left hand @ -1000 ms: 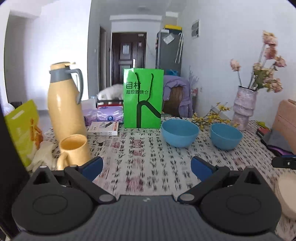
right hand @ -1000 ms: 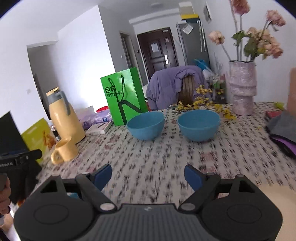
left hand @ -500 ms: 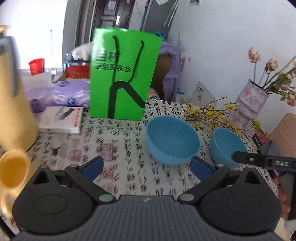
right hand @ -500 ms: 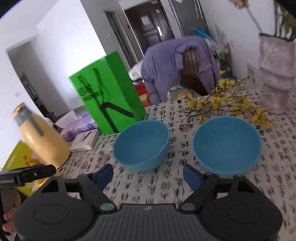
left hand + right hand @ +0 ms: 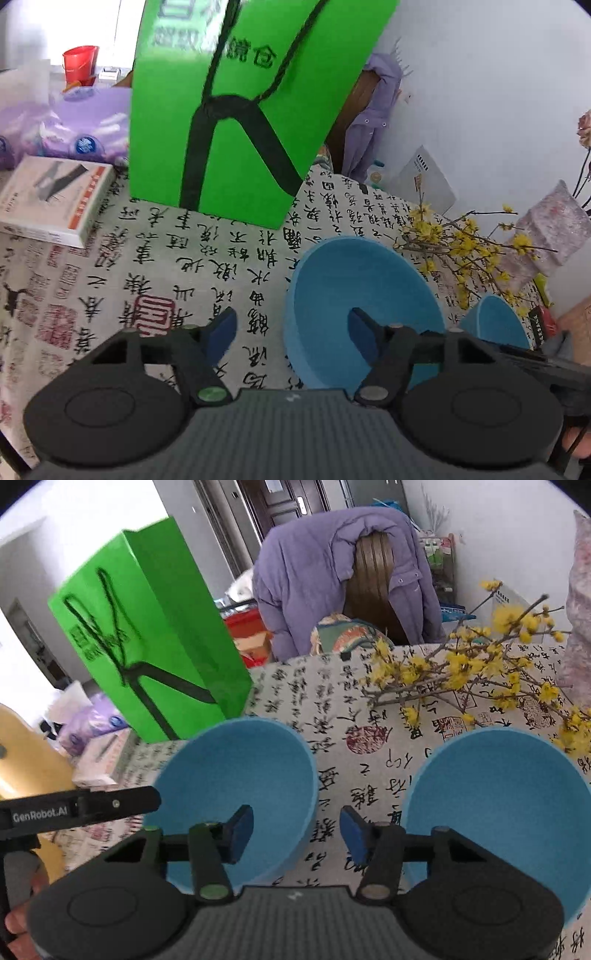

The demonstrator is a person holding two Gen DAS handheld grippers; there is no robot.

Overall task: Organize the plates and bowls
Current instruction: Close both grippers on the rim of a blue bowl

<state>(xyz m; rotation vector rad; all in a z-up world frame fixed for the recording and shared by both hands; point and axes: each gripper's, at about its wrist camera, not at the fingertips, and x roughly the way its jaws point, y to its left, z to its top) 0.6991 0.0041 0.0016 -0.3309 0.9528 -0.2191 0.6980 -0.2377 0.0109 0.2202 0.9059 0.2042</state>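
Plainly, the left gripper (image 5: 291,328) has its jaws part-spread; they have just been closing, and they straddle the near-left rim of the round matte blue bowl on the left (image 5: 364,295), one blue pad outside the wall over the calligraphy-printed tablecloth (image 5: 166,266), the other hanging inside the hollow. Neither pad can be seen pressing the wall yet. From these tongs the bowl lies toward one o'clock, with the tall green paper bag (image 5: 236,110) beyond at twelve.

The right gripper (image 5: 295,830) is likewise half-spread and has just been closing, with nothing pinched. Its left pad hangs within that same left bowl, while the gap shows only bare cloth. The second blue bowl (image 5: 495,812) sits at about two o'clock of it, apart from its twin.

Being round, neither bowl has a long axis; the rim is the grasp line. Each hand is nearer its own side's bowl.
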